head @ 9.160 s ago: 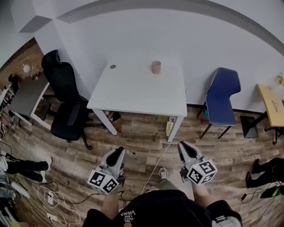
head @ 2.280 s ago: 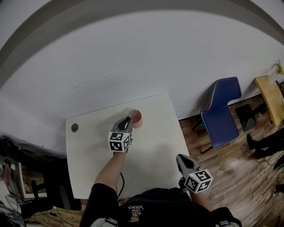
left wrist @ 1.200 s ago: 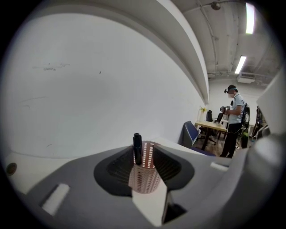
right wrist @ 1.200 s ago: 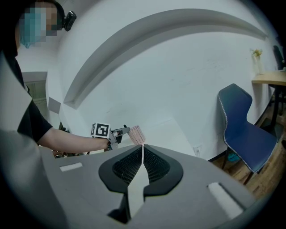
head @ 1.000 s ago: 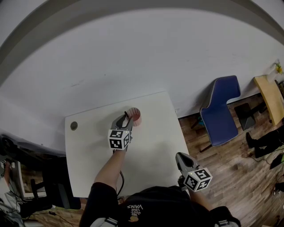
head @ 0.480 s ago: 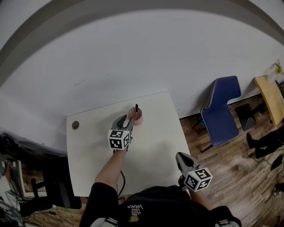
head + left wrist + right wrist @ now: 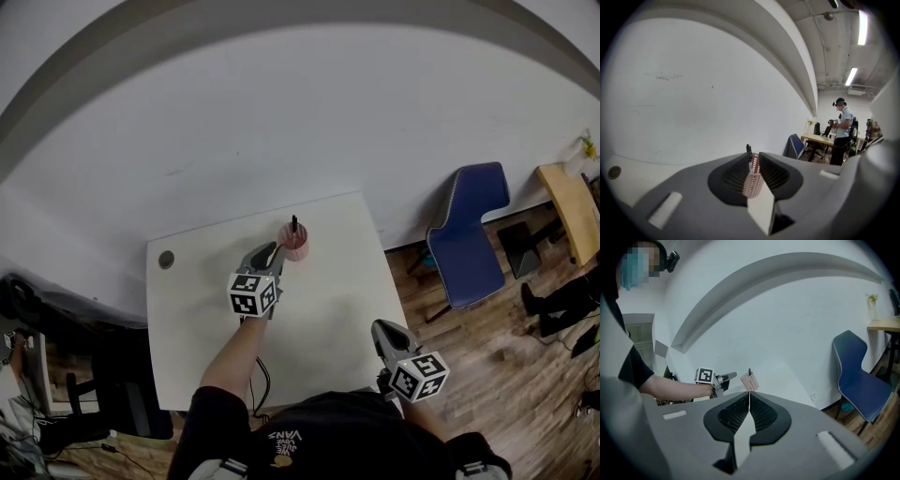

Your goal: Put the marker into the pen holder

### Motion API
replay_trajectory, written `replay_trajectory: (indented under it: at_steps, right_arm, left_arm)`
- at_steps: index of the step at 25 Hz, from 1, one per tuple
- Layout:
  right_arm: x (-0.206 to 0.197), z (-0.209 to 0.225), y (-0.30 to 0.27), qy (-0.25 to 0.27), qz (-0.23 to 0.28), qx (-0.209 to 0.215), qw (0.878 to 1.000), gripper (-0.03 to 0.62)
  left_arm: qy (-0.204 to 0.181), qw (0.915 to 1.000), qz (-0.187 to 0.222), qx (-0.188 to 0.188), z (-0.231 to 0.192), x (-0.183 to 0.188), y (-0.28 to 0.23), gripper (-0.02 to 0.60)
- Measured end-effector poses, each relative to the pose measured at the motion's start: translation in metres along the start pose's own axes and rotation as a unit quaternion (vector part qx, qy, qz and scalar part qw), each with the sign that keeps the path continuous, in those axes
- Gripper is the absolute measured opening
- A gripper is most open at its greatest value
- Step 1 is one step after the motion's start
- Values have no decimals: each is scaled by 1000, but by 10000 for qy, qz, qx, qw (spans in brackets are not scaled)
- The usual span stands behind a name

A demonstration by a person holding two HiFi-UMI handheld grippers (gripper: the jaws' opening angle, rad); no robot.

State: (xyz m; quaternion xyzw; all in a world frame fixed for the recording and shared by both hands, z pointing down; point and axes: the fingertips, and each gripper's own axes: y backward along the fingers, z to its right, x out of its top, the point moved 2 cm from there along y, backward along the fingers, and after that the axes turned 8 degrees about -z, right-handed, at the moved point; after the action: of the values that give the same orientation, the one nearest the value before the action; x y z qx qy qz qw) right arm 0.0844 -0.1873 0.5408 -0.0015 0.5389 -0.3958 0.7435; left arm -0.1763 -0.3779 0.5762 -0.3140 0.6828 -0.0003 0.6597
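Observation:
A pink perforated pen holder [image 7: 296, 246] stands near the far edge of the white table [image 7: 328, 300]. The black marker [image 7: 294, 225] stands upright in it. My left gripper [image 7: 269, 251] hovers just left of the holder, apart from it. Its jaws are closing, and a narrow gap between them holds nothing. In the left gripper view the holder [image 7: 753, 182] and the marker tip [image 7: 748, 152] show beyond the jaws of that gripper [image 7: 754, 158]. My right gripper [image 7: 382, 330] hangs off the table's near right corner, shut and empty. From the right gripper view the holder [image 7: 750, 382] stands far ahead.
A blue chair [image 7: 469, 230] stands to the right of the table and a black office chair [image 7: 122, 398] to its left. A round grommet [image 7: 166, 260] sits in the table's far left corner. A yellow desk [image 7: 567, 202] is at the far right. A person [image 7: 841, 129] stands in the distance.
The marker has left my left gripper and now stands in the pen holder. The left gripper has drawn back a little from the holder. The right gripper has stayed put.

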Motion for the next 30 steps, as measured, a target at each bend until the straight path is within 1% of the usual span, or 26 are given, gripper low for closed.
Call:
replay_trajectory:
  at_steps: [1, 4, 5, 10, 18, 30]
  right_arm:
    - [0, -3, 0, 18, 6, 9, 10000, 2]
    - [-1, -12, -1, 69, 39, 52, 10000, 2]
    - [-1, -15, -1, 86, 50, 68, 9999, 2]
    - [-4, -31, 0, 145, 86, 130, 9998, 2]
    - [-12, -55, 8, 184, 204, 169, 9995, 2]
    - [-25, -88, 21, 227, 372, 236, 9988, 2]
  left_arm:
    - [0, 10000, 61, -34, 2, 2, 4, 122]
    - [6, 9996, 225, -154, 6, 9, 19, 57]
    - [13, 9995, 267, -194, 8, 10, 23, 54]
    - [75, 9984, 426, -366, 16, 13, 48, 54]
    - [31, 9961, 648, -593, 35, 8, 99, 54]
    - [1, 9941, 862, -652, 59, -5, 176, 54]
